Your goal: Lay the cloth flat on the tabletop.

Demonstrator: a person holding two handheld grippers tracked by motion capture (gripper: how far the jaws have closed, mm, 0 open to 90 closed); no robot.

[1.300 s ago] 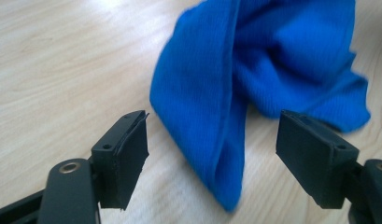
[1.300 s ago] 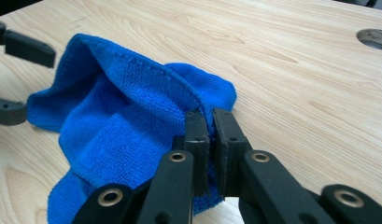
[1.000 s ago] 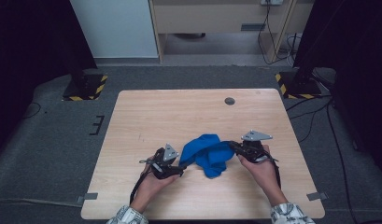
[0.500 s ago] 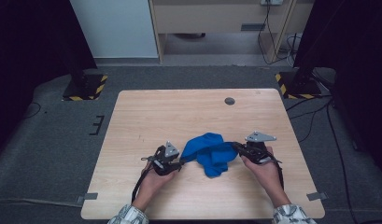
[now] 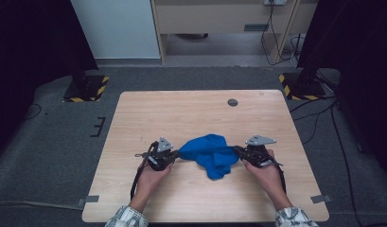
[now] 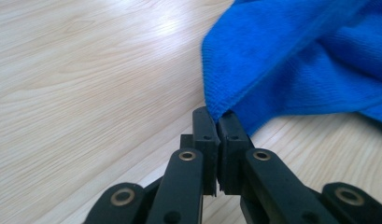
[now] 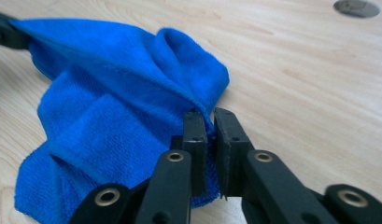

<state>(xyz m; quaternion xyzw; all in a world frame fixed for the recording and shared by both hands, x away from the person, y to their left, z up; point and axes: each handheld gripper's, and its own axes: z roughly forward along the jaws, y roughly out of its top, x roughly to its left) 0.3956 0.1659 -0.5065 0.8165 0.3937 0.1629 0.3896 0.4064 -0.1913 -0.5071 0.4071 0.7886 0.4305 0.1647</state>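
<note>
Left gripper just closing, now clamped on blue cloth corner | right gripper clamped opposite; step: both-corner grasp | next: lift, spread over surface

Overhead light keeps the bench bright and evenly lit w/ only faint shadows, room edges in the high view fall near black, a soft white glare patch sits on the wood in the left gripper view, and both gripper views blur slightly toward the far background.
</note>
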